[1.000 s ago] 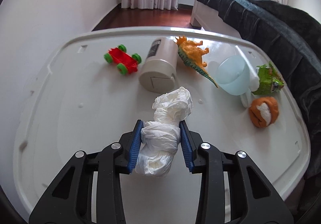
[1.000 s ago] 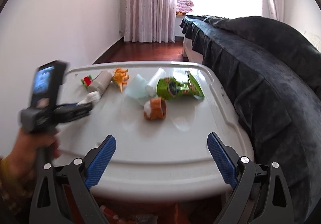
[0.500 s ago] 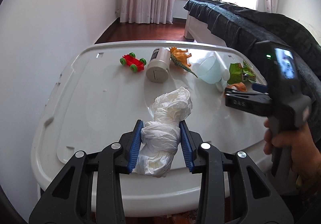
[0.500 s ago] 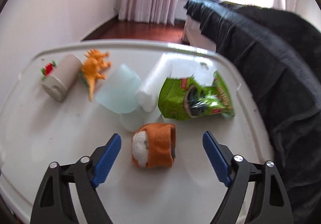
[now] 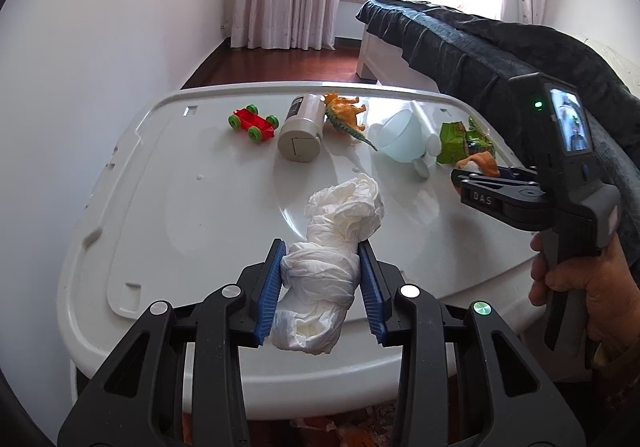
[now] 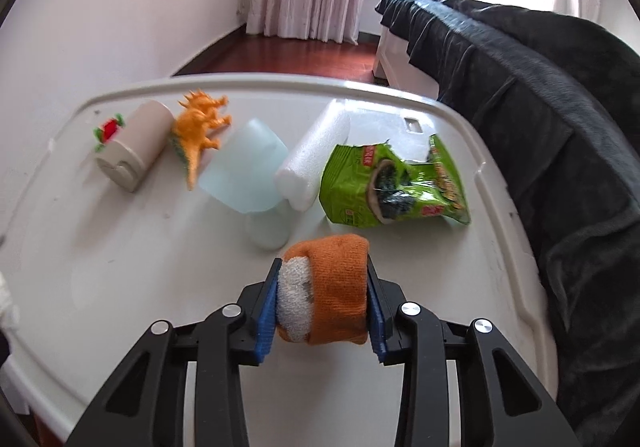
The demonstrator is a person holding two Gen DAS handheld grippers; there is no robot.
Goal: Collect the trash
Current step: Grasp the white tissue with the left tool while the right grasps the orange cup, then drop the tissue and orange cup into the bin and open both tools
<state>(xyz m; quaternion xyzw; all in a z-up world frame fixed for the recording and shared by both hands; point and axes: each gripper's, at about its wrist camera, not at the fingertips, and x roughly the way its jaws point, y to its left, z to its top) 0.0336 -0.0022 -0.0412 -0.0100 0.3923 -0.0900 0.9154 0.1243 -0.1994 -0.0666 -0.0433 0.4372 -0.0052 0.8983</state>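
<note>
My left gripper (image 5: 320, 259) is shut on a crumpled white tissue wad (image 5: 336, 235) and holds it above the near edge of the white table (image 5: 160, 207). My right gripper (image 6: 322, 275) is shut on a rolled orange sock (image 6: 332, 287) with a white inside, on the table. The sock also shows in the left wrist view (image 5: 478, 163), in the right gripper (image 5: 472, 179). A torn green snack bag (image 6: 392, 187) and a white foam piece (image 6: 312, 159) lie just beyond the sock.
An orange toy dinosaur (image 6: 200, 127), a beige cylinder (image 6: 136, 147), a red toy car (image 5: 253, 123) and a pale blue cup (image 6: 244, 175) lie at the table's far side. A dark blanketed bed (image 6: 540, 107) runs along the right. A white wall stands left.
My left gripper has pulled back toward the near edge with the tissue. My right gripper moved forward to the orange sock and shut on it.
</note>
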